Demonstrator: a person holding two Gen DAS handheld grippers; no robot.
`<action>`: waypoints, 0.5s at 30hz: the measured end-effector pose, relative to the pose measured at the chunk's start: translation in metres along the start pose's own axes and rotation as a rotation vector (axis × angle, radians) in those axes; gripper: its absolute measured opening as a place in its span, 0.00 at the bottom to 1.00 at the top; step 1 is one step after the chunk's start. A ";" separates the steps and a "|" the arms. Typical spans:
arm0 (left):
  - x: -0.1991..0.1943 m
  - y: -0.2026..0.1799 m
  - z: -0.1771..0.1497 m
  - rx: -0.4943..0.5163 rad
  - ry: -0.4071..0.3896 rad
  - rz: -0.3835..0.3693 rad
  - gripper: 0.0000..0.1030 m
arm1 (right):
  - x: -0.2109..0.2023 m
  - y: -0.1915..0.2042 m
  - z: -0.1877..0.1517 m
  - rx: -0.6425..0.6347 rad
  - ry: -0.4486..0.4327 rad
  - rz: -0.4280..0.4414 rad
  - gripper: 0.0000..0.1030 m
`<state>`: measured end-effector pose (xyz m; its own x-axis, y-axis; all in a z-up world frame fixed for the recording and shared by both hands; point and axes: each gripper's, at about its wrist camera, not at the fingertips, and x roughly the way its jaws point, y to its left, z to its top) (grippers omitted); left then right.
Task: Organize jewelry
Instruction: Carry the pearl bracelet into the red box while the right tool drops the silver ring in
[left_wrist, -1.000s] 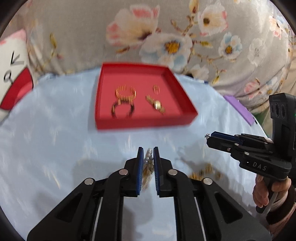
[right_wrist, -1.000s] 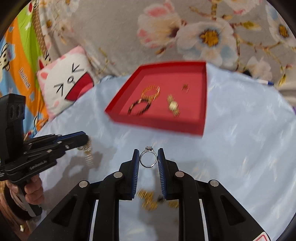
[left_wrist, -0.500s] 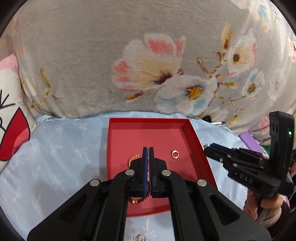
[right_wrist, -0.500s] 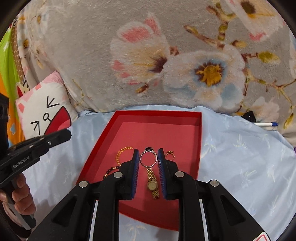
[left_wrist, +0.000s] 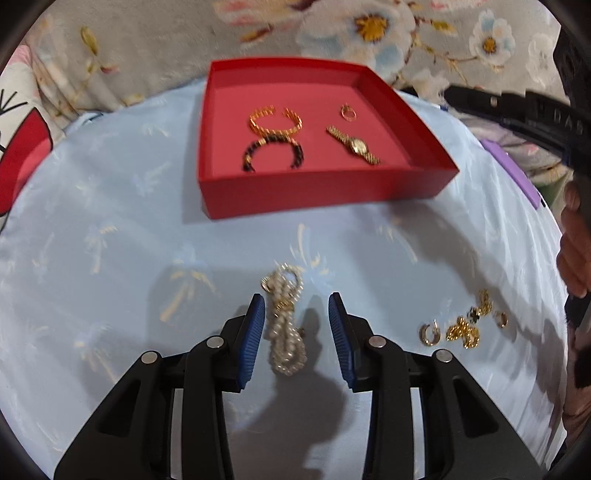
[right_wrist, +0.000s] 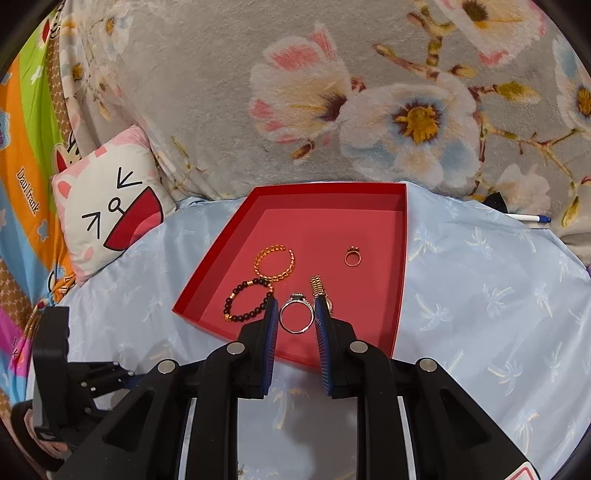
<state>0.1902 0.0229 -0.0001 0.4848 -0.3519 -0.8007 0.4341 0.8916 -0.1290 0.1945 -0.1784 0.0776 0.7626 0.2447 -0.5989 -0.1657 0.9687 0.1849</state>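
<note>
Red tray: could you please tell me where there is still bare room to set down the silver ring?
The red tray is bare along its back half, behind the gold bangle and small gold ring, and along its right wall. The front is crowded: beaded bracelet, bangle and watch.

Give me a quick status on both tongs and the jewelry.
Left tongs just opened, astride pearl strand on the cloth. Right tongs shut on silver ring above red tray. Nothing blocking.

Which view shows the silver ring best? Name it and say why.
The right wrist view. The silver ring sits sharp and central there, pinched between the right gripper's jaws above the red tray. The left wrist view shows only that gripper's black body at the right edge, not the ring.
</note>
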 end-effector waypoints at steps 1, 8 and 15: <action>0.004 -0.001 -0.001 -0.001 0.008 0.002 0.33 | 0.001 -0.001 -0.001 0.002 0.003 -0.002 0.18; 0.007 -0.001 -0.001 0.008 -0.023 0.024 0.14 | 0.011 -0.002 0.001 -0.003 0.013 -0.009 0.18; -0.024 -0.008 0.043 0.040 -0.116 -0.017 0.13 | 0.041 -0.009 0.041 -0.006 0.039 -0.031 0.18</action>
<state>0.2076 0.0121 0.0452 0.5604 -0.3998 -0.7253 0.4718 0.8739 -0.1172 0.2528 -0.1789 0.0831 0.7422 0.2161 -0.6344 -0.1465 0.9760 0.1610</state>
